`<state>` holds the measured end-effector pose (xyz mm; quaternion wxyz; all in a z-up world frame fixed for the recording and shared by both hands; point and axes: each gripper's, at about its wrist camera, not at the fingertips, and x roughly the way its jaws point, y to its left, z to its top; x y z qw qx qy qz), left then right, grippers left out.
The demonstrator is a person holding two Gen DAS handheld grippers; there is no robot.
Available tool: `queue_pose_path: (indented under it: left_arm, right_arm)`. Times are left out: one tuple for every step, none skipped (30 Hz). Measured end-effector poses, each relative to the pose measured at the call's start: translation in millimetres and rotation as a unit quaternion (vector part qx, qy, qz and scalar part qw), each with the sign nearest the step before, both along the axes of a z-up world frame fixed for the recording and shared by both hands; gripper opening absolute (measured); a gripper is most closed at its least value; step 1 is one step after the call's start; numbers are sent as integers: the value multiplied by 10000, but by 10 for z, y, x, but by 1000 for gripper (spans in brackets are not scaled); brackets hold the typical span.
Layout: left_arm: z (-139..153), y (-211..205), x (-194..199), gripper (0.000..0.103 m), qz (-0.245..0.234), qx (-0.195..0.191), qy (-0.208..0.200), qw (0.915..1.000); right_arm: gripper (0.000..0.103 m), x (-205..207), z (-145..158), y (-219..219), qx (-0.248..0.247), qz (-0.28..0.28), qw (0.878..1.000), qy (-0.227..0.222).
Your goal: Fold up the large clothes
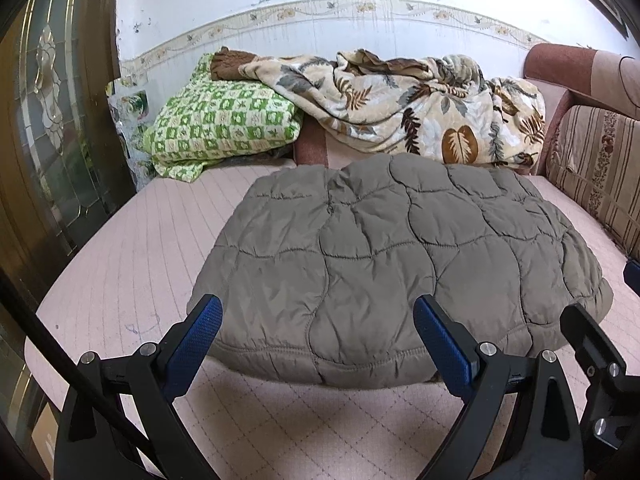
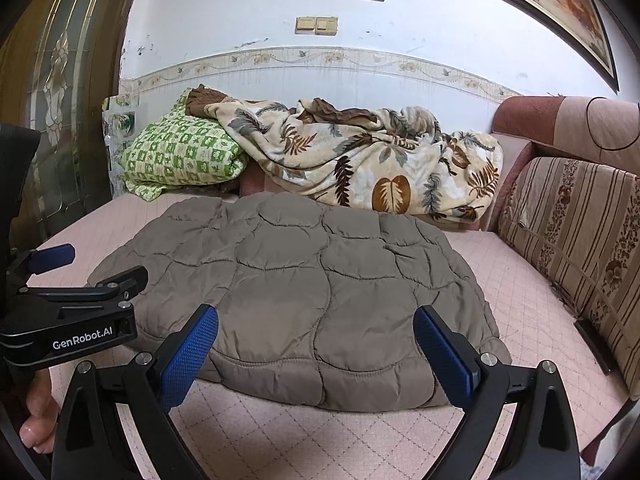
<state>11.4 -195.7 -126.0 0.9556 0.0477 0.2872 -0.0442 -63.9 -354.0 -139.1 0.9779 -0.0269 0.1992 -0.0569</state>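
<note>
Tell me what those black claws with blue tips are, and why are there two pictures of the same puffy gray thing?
Those are tongs that a person holds, one in each hand. Each has a little camera looking forward, so you get two pictures. One shows the left tongs, the other the right tongs. Both are open and hold nothing. Just past them a puffy gray quilted jacket lies folded on a pink sofa seat. Behind it sit a green checked pillow and a leaf-patterned blanket, crumpled against the wall.

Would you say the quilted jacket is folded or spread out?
Folded: the quilted jacket lies as a compact thick bundle, no sleeves showing.
</note>
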Motion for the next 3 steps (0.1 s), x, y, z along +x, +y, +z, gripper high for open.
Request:
queue_pose_path:
  left_arm:
    - [-6,1,3,96,19,14,2,10000]
    - [-9,-3,5,96,44,28,-6,10000]
    - [-7,2,7,96,84,48,-19,10000]
  right_arm:
    - [100,-1,1,-4,4,-3,10000,-3]
    - [100,-1,-1,-6,2,-7,10000,-2]
    - [100,-2,-1,-11,-1,-17,10000,-6]
